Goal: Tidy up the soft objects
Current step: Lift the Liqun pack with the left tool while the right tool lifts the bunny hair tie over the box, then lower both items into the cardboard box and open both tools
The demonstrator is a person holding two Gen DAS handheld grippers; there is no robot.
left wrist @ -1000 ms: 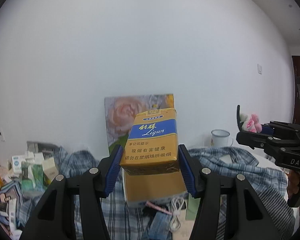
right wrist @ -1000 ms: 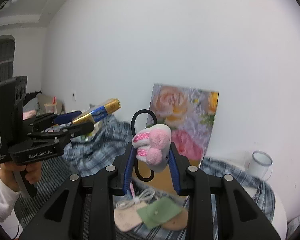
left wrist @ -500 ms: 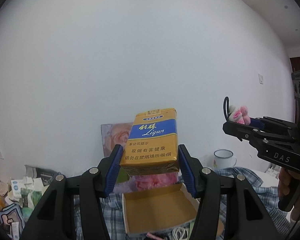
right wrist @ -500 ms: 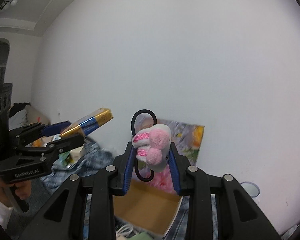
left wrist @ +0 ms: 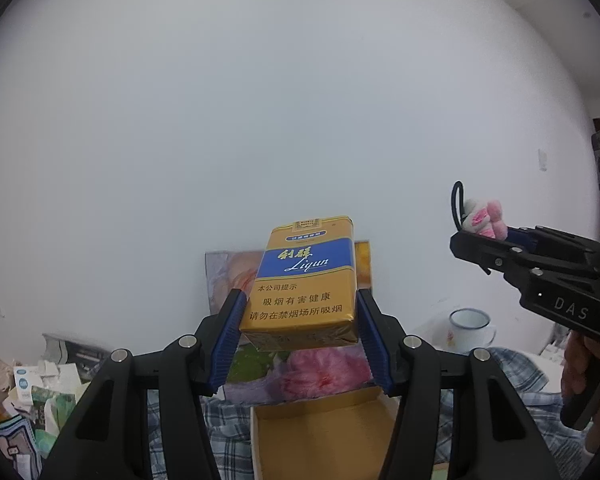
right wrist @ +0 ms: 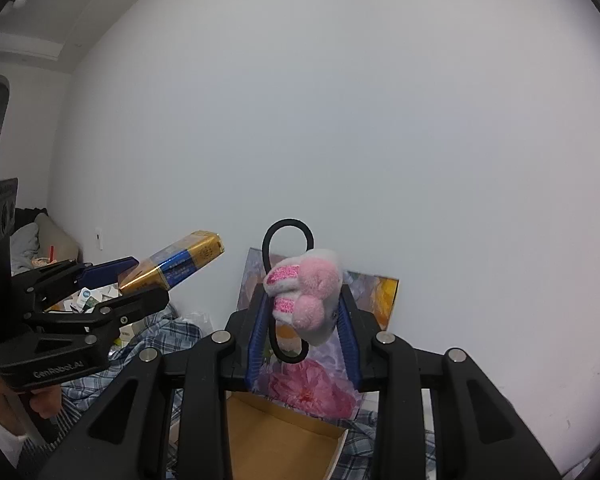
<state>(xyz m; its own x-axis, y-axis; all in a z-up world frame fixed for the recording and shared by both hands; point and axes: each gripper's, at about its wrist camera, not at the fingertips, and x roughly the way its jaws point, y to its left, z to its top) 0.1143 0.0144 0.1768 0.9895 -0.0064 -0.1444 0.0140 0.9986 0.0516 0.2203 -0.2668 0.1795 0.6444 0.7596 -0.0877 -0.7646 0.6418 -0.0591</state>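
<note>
Left wrist: mug (left wrist: 470, 330) beside floral pic (left wrist: 236, 276).

Two grippers are showing: the left gripper (left wrist: 300, 332) is gripping one gold and blue cigarette pack (left wrist: 304, 280), and the right gripper (right wrist: 304, 336) is pinching one pink plush hair tie (right wrist: 304, 296). One open cardboard box (left wrist: 320, 436) is sitting below them on one checked cloth (left wrist: 512, 376). One flower picture (right wrist: 324, 384) is leaning against the wall behind the box. One white mug (left wrist: 470, 330) is standing to the right. A heap of small packets (left wrist: 32, 384) is lying at the left, too jumbled for counting.
</note>
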